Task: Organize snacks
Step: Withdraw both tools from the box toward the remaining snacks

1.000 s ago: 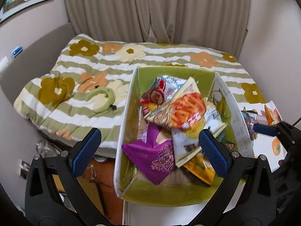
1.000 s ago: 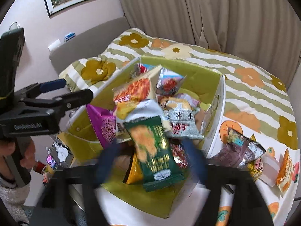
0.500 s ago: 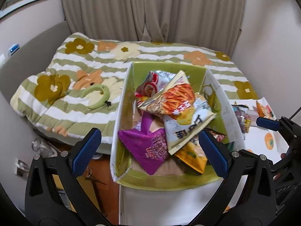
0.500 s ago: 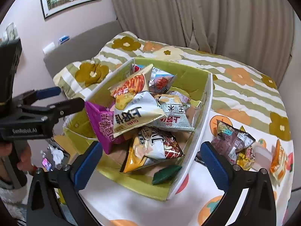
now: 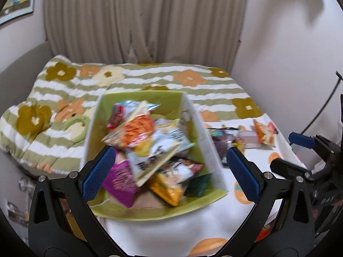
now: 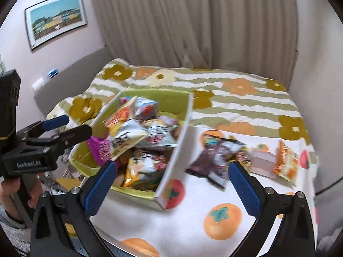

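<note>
A green box [image 5: 137,211] [image 6: 171,98] holds a pile of snack packets: an orange one [image 5: 137,131], a purple one [image 5: 120,184], a dark green one [image 5: 198,185] and others. My left gripper [image 5: 170,174] is open and empty, held back above the box's near end. My right gripper [image 6: 171,184] is open and empty above the box's right wall. To the right of the box lie a dark brown packet [image 6: 214,158], a pale tub [image 6: 262,160] and an orange packet [image 6: 286,162].
The box stands on a table with a white cloth printed with orange fruit [image 6: 221,218]. Behind it is a bed with a green-striped flowered quilt [image 5: 128,79]. Curtains hang at the back. The left gripper's body [image 6: 42,141] shows at the left of the right wrist view.
A dark green packet left my right gripper and now lies in the box. Both grippers have pulled back and up from the box. The right gripper has swung toward the loose snacks.
</note>
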A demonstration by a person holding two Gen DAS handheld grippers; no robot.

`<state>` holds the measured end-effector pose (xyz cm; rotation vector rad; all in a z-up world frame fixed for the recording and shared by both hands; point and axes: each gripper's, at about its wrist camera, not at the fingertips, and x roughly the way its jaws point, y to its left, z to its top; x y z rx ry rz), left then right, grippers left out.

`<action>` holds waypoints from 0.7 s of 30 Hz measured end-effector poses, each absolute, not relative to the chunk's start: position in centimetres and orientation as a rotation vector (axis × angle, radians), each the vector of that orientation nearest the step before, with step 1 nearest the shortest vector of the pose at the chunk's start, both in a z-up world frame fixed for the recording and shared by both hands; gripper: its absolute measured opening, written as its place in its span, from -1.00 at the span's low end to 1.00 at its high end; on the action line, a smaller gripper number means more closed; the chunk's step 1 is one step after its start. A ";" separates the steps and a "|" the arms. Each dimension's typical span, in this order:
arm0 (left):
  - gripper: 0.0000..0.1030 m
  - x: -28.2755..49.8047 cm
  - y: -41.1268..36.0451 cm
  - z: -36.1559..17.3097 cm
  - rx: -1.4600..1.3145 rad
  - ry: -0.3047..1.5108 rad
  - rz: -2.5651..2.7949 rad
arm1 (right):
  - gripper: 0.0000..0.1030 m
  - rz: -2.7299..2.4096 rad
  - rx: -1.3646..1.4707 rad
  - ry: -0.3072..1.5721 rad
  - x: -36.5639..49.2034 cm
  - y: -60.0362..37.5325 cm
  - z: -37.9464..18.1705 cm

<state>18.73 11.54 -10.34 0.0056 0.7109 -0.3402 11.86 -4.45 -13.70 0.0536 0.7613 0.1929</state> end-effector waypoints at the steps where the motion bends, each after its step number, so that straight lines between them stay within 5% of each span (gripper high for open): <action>1: 0.99 18.7 10.5 -10.2 0.012 0.707 -0.353 | 1.00 0.178 0.060 0.757 11.7 -5.1 -13.5; 21: 0.99 22.1 -13.3 -14.1 0.108 0.802 -0.419 | 1.00 0.025 0.246 0.844 15.5 -28.6 -16.0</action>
